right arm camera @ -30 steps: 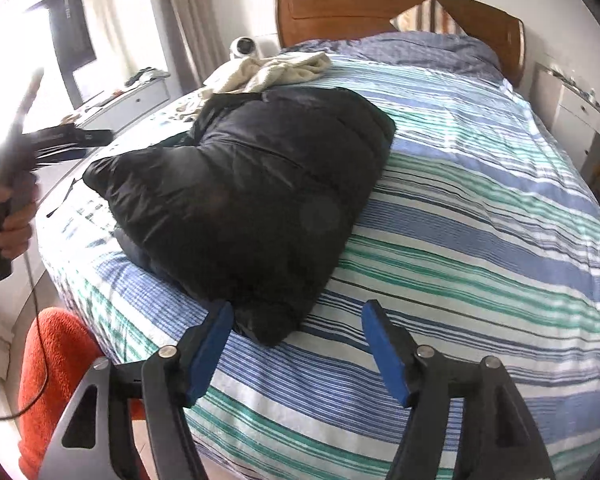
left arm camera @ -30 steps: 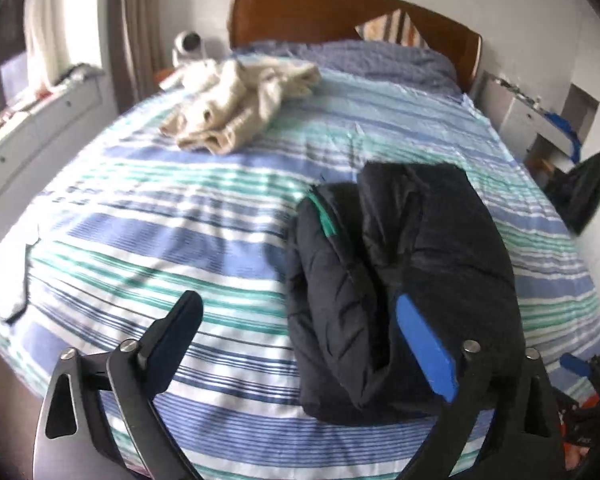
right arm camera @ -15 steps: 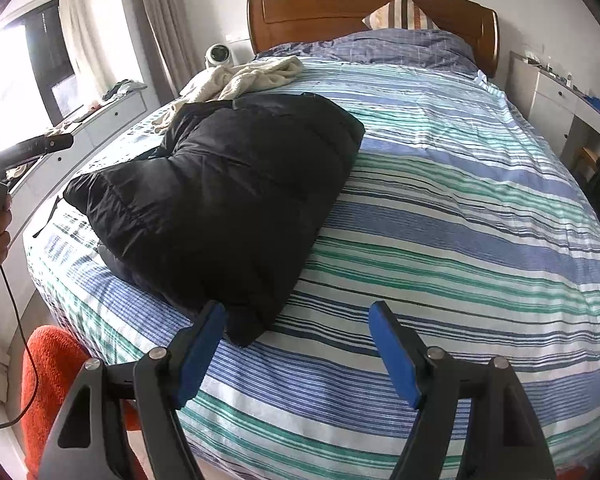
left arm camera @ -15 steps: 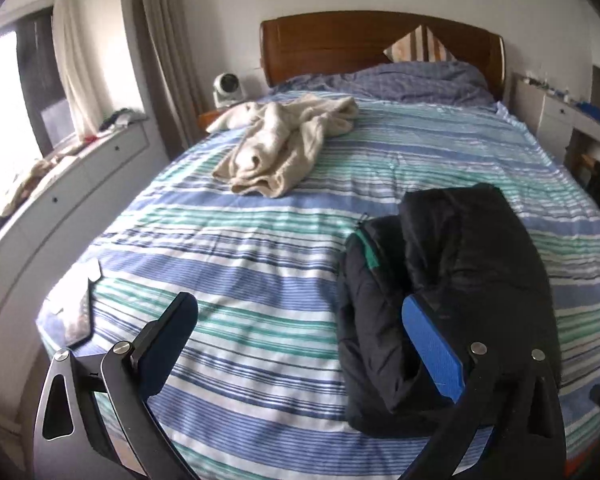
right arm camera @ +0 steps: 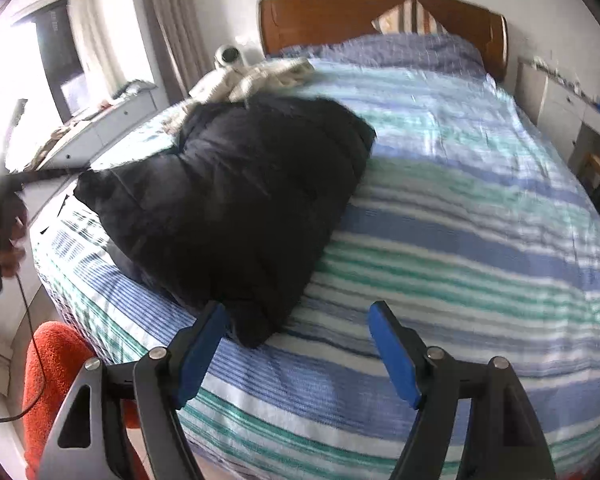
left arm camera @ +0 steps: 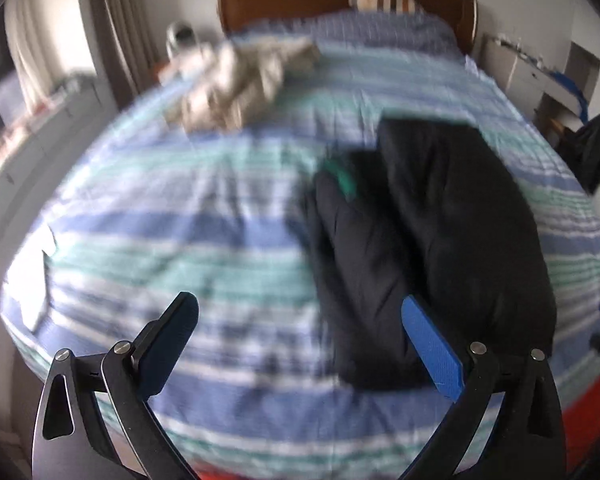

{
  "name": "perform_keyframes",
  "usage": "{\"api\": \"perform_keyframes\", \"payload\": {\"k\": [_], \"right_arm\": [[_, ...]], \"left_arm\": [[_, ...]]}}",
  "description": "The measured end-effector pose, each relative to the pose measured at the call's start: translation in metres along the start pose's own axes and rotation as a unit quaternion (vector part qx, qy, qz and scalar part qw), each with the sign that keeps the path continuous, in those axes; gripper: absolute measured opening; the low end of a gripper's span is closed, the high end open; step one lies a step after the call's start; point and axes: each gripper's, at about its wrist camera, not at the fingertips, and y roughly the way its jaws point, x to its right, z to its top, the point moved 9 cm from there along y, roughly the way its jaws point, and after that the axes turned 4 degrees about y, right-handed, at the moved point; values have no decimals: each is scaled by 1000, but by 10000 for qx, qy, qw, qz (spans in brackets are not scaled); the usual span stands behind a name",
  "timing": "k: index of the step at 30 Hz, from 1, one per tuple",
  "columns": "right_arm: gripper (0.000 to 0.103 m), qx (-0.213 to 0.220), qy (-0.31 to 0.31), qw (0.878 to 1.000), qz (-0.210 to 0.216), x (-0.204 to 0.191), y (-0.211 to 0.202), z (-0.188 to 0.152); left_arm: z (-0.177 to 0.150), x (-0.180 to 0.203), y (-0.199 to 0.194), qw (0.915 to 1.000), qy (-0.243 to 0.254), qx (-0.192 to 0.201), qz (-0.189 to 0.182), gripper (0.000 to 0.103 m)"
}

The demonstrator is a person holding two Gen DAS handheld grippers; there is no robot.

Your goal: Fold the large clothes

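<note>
Both claws hang wide apart with nothing in them: left claw point(left arm camera: 298, 316), right claw point(right arm camera: 296, 322). The folded black jacket point(right arm camera: 236, 200) lies on the striped bed point(right arm camera: 480, 240), its corner at ten o'clock of the right claw; beige garment point(left arm camera: 236, 84) at twelve.
</note>
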Motion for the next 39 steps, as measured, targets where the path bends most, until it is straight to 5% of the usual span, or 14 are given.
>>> {"api": "perform_keyframes", "payload": {"k": [3,5,9,11,12,14,17,23,25,29,35,37,39], "right_arm": [[76,177,-308,9989,291,-19,-1,23],[76,209,-388,9964,725,-38,4,40],[75,407,-842,9868,1319,-97,31,76],[62,182,-924,9837,1534,-127,66,80],[50,-56,-929,9819,1651,-139,83,75],[50,-704,-1019,9757,1805,-165,125,51],[50,-638,-1383,9760,1559,-183,144,36],[50,-723,-1378,9766,1483,-186,149,33],[50,-716,-1430,9768,1421,-187,151,33],[50,-614,-1502,9778,1328,-186,153,31],[50,-576,-1312,9781,1512,-167,107,32],[57,-362,-721,9829,1653,-136,82,36],[80,-150,239,9884,1493,-79,65,36]], "left_arm": [[-20,-23,18,9948,-701,-418,-609,102],[-23,-43,27,9831,-1419,-492,-1044,102],[-19,-51,44,9637,-1950,-460,-1766,102],[-16,-44,56,9513,-2094,-452,-2219,102],[-14,-43,61,9484,-2125,-472,-2308,102],[-11,-38,78,9426,-2138,-564,-2501,102],[-10,-19,98,9370,-1834,-643,-2903,101],[-4,12,88,8866,-1553,-542,-4323,101],[-1,27,80,8774,-1338,-543,-4575,102],[-6,59,95,9009,-728,-938,-4174,102],[-9,68,110,9099,-684,-1302,-3879,103],[-10,69,109,9161,-606,-1327,-3735,103],[-10,75,109,9214,-522,-1322,-3617,103]]}}
